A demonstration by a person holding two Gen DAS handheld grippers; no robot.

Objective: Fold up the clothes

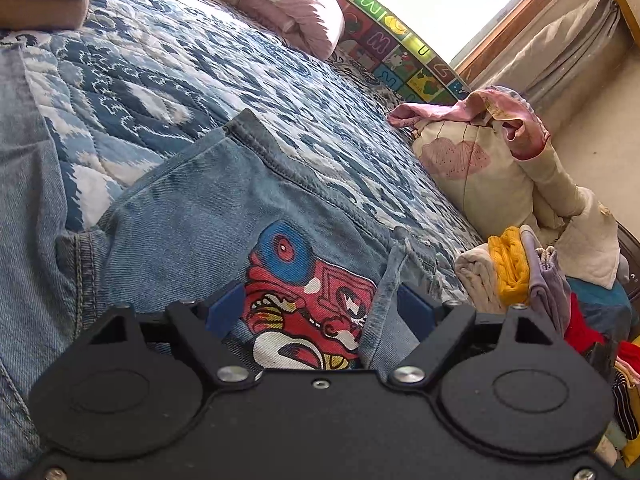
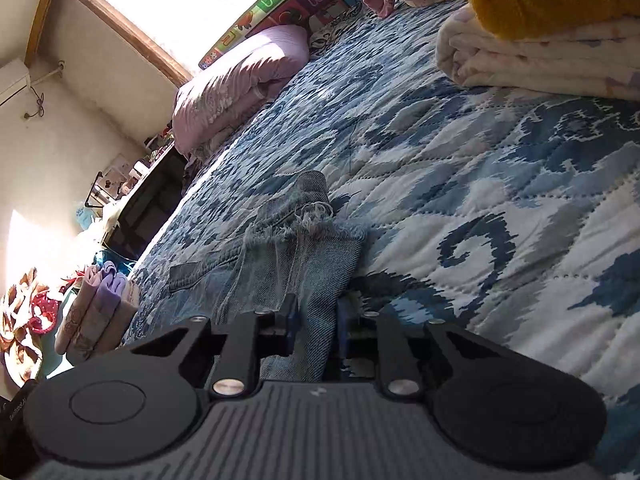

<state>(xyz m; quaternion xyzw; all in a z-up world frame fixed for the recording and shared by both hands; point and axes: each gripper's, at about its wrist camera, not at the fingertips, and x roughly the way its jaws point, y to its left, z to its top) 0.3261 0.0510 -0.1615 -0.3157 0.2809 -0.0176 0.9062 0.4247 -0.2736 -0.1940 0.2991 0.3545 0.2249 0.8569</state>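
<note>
The denim garment (image 1: 192,216) is spread on the quilted bed (image 1: 168,80), directly under and ahead of both grippers, so neither hand is clearly nearer. In the left wrist view, the left gripper (image 1: 320,312) is held with its jaws spread wide over the red and blue printed patch (image 1: 308,300); cloth lies between the blue pads (image 1: 226,312), but no pinch is seen. In the right wrist view, a band of denim ending in a frayed hem (image 2: 316,220) runs straight away from the right gripper (image 2: 314,320), whose jaws are drawn in narrowly and appear to pinch it. No containers are seen; only folded piles (image 2: 520,52) are stacked at the bed's edges.
</note>
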